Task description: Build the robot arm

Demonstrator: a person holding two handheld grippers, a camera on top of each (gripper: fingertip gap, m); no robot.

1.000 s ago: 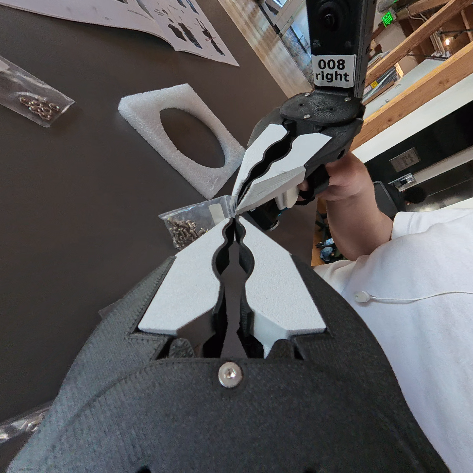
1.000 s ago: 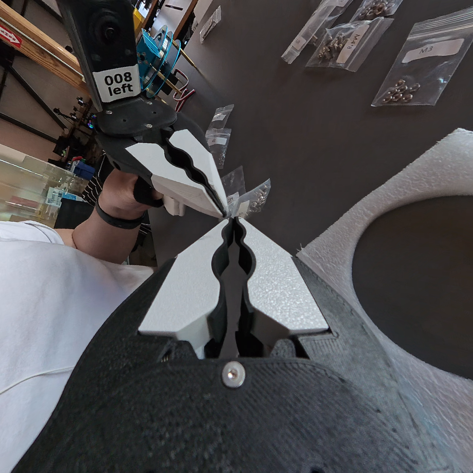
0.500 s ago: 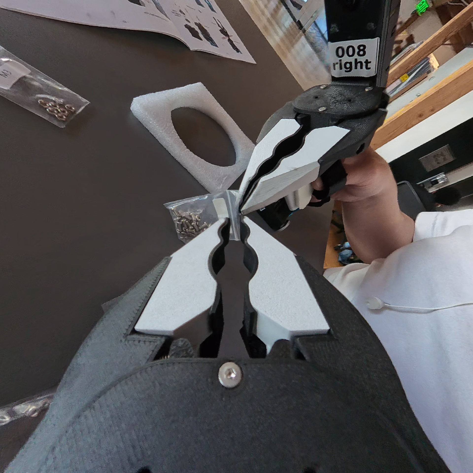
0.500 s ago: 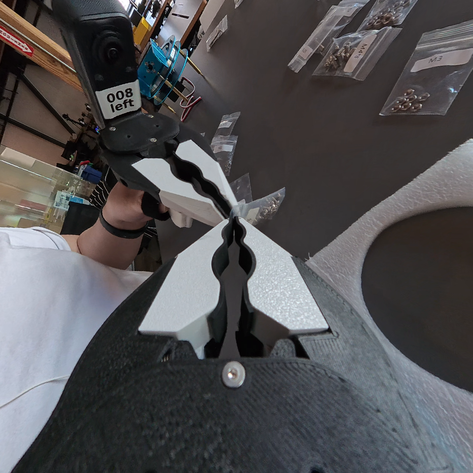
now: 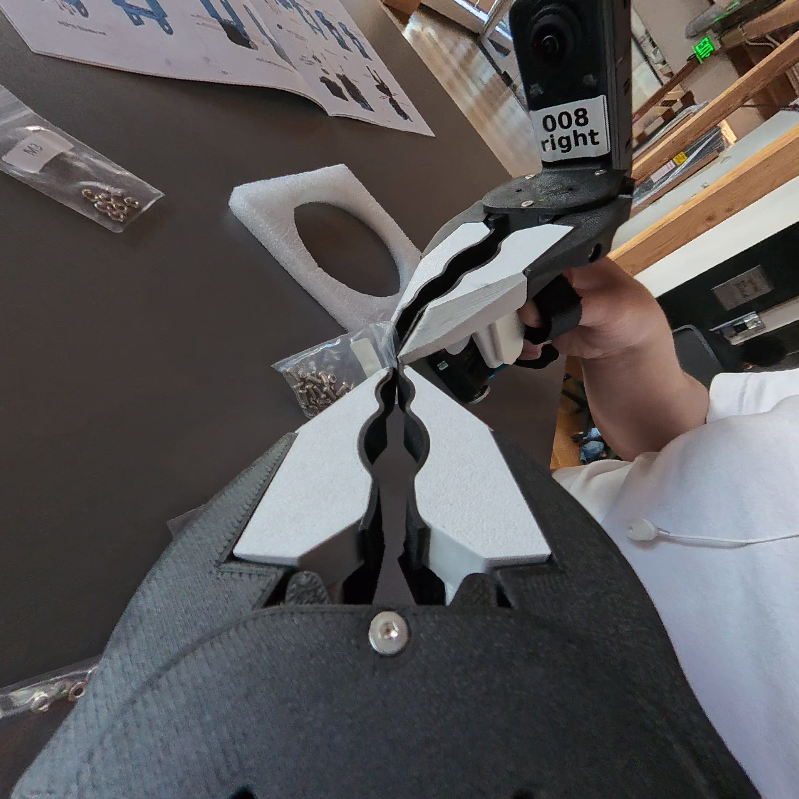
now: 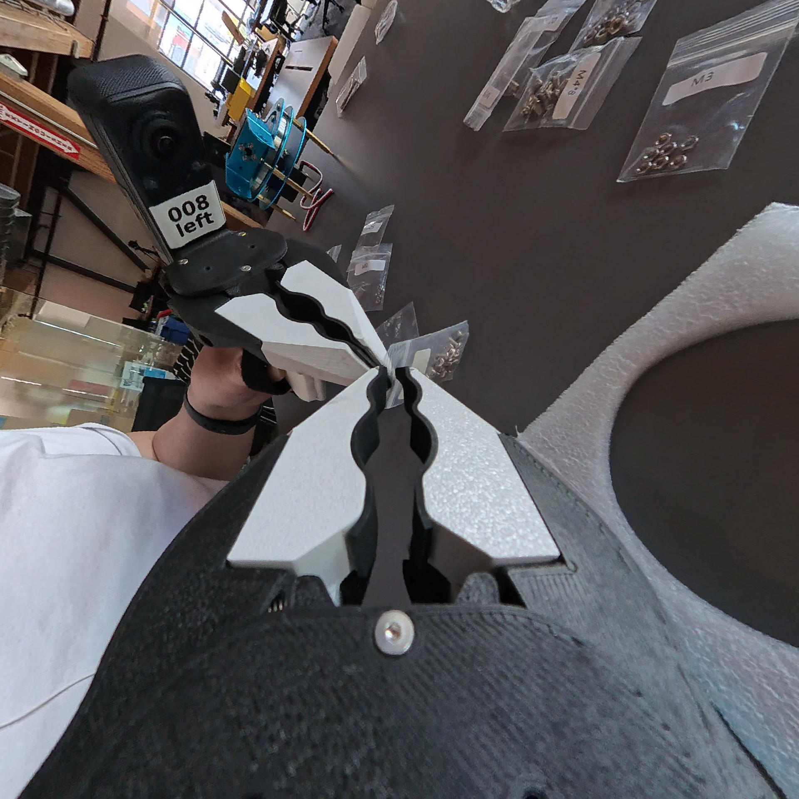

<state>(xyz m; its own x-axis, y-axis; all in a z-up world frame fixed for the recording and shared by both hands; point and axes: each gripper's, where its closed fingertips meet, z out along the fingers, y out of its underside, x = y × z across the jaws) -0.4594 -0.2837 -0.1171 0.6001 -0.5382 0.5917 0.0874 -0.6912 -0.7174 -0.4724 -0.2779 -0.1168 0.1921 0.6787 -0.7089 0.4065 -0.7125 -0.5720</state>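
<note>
A small clear bag of screws [image 5: 322, 376] hangs over the dark table [image 5: 129, 346], held by its top edge. My left gripper [image 5: 395, 372] is shut on that edge. My right gripper [image 5: 397, 342] comes in from the upper right, its tips on the same edge right above my left tips. In the right wrist view my right gripper [image 6: 392, 375] has its jaws slightly apart with a strip of the bag [image 6: 439, 354] lying between them. My left gripper [image 6: 379, 365] pinches the bag just beside them.
A white foam frame [image 5: 276, 216] with an oval hole lies on the table behind the bag, close under my right gripper [image 6: 605, 389]. Other clear bags of small hardware [image 6: 700, 108] and printed sheets [image 5: 194, 43] lie farther off. A person in a white shirt [image 5: 691, 562] holds both grippers. My left and right fingertips are right by each other.
My left gripper, slightly open half a second ago, has closed on the bag's edge. My right gripper, shut before, now has its jaws slightly parted. The bag stays between the two.
</note>
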